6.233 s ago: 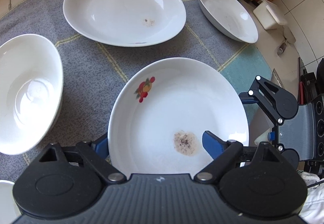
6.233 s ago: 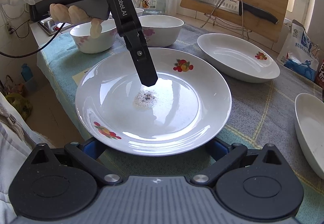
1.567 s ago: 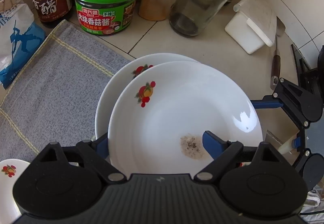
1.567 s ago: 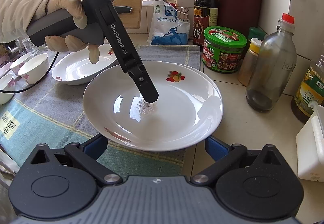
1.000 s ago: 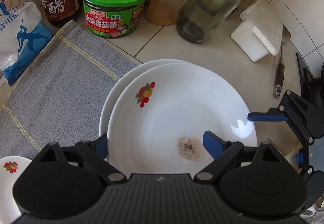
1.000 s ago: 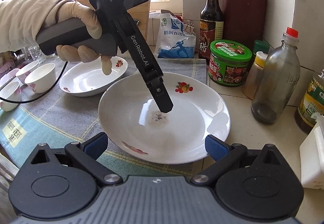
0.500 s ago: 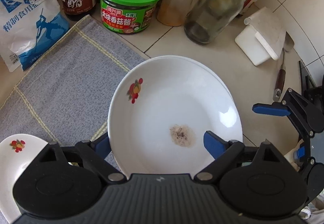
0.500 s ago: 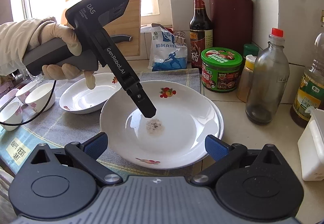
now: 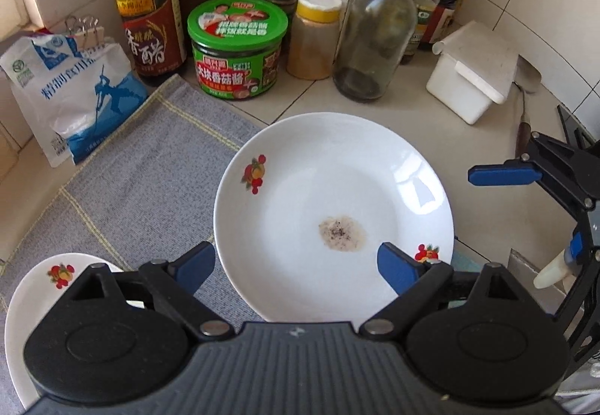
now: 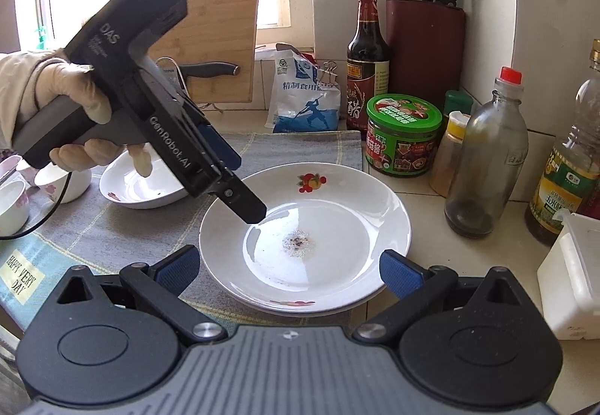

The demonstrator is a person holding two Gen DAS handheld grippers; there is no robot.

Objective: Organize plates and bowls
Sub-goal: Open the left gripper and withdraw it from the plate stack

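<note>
One plate (image 9: 333, 212) with a fruit print and a dark speckled stain at its centre lies flat on the desk (image 9: 483, 148), partly on the tile and partly over the edge of the grey cloth (image 9: 142, 167). A second rim shows just under it in the right wrist view, so it rests on another plate (image 10: 390, 285).

My left tool (image 9: 296, 265) is wide open and grips nothing. Its two blue fingers (image 9: 195, 265) stand on either side of the plate's near rim; I cannot tell whether they touch it. In the right wrist view the same tool slants down from the upper left, and its tip hangs over the plate's left inner slope, apart from the stain.

My right tool (image 10: 287, 270) is also wide open and grips nothing. Its fingers flank the plate's near edge from the opposite side, and the plate sits between and just beyond them.

My left hand (image 10: 71, 103), gloved, is wrapped round the tool's grey handle, and the forefinger hangs loose below it.

A second white dish (image 9: 22, 306) lies on the cloth to the left. Behind the plate stand a green-lidded jar (image 9: 236, 47), a dark vinegar bottle (image 9: 148, 2), a clear glass bottle (image 9: 375, 36) and a white box (image 9: 468, 73).
</note>
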